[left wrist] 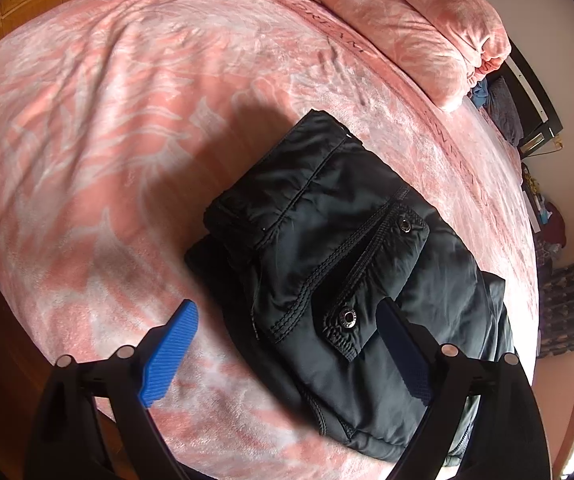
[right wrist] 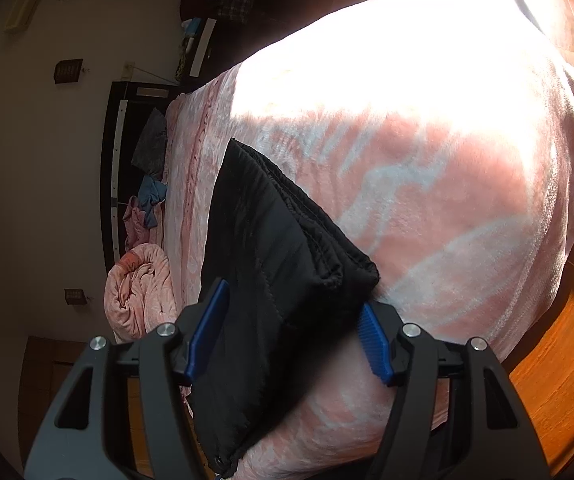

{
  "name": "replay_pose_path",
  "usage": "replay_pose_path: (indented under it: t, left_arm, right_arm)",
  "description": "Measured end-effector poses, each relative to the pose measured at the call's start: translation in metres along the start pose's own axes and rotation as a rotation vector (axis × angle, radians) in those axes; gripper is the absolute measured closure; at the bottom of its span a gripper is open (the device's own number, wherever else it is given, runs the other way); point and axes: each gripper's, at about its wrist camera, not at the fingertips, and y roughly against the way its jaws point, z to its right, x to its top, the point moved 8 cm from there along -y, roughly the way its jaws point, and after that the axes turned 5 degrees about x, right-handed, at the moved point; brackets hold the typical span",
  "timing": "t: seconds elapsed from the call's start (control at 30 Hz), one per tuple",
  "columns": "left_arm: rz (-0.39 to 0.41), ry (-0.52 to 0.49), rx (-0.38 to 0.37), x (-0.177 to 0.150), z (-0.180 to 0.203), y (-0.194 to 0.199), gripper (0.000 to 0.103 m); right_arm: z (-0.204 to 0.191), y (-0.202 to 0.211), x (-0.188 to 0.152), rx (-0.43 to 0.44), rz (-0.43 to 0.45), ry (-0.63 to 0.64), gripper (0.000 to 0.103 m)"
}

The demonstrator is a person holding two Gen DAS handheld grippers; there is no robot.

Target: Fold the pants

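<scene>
The black padded pants (left wrist: pixel 339 256) lie folded into a compact bundle on the pink bed cover (left wrist: pixel 127 120), with a snap-button pocket flap on top. My left gripper (left wrist: pixel 291 320) is open, hovering just above the near edge of the bundle with its blue pads (left wrist: pixel 171 356) wide apart. In the right wrist view the pants (right wrist: pixel 271 280) fill the space between the fingers. My right gripper (right wrist: pixel 291 320) is open, its blue pads (right wrist: pixel 371 344) on either side of the bundle's edge without pinching it.
A rolled pink blanket (left wrist: pixel 415 28) lies at the head of the bed; it also shows in the right wrist view (right wrist: pixel 139 292). A dark headboard (right wrist: pixel 111 184) and small cloths sit beyond it. Wooden floor (right wrist: pixel 559 352) borders the bed. Bright sunlight washes out the far cover.
</scene>
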Motion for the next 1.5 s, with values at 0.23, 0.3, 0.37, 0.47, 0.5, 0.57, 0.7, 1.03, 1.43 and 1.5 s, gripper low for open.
replay_pose_path:
  t: [0.23, 0.3, 0.37, 0.47, 0.5, 0.57, 0.7, 1.03, 1.43, 1.5]
  left_arm:
    - [0.066, 0.026, 0.025, 0.003, -0.003, 0.007, 0.012]
    - [0.099, 0.039, 0.031, 0.005, -0.004, 0.010, 0.012]
    - [0.105, 0.045, 0.033, 0.004, -0.004, 0.010, 0.012]
    - [0.128, 0.052, 0.067, 0.001, -0.004, 0.011, 0.012]
    - [0.143, 0.050, 0.080, 0.000, -0.004, 0.012, 0.012]
    - [0.174, 0.033, 0.112, -0.004, -0.001, 0.014, 0.012]
    - [0.269, 0.030, 0.146, -0.014, 0.000, 0.024, 0.011]
    - [0.365, 0.037, 0.119, -0.037, -0.005, 0.038, 0.005]
    - [0.319, 0.059, 0.096, -0.039, -0.010, 0.027, 0.004]
    - [0.321, 0.060, 0.090, -0.039, -0.011, 0.028, 0.004]
  right_arm:
    - [-0.010, -0.003, -0.002, -0.052, 0.010, 0.063, 0.082]
    - [-0.020, 0.001, -0.003, -0.067, 0.022, 0.097, 0.084]
    - [-0.032, 0.004, -0.004, -0.077, 0.033, 0.125, 0.085]
    - [-0.056, 0.009, -0.008, -0.106, 0.051, 0.191, 0.085]
    - [-0.065, 0.011, -0.011, -0.120, 0.059, 0.221, 0.085]
    - [-0.084, 0.013, -0.018, -0.150, 0.075, 0.280, 0.085]
    - [-0.117, 0.015, -0.033, -0.159, 0.092, 0.361, 0.085]
    - [-0.170, 0.019, -0.059, -0.170, 0.097, 0.475, 0.086]
    - [-0.237, 0.012, -0.113, -0.183, 0.121, 0.638, 0.087]
    - [-0.244, 0.009, -0.120, -0.184, 0.119, 0.651, 0.087]
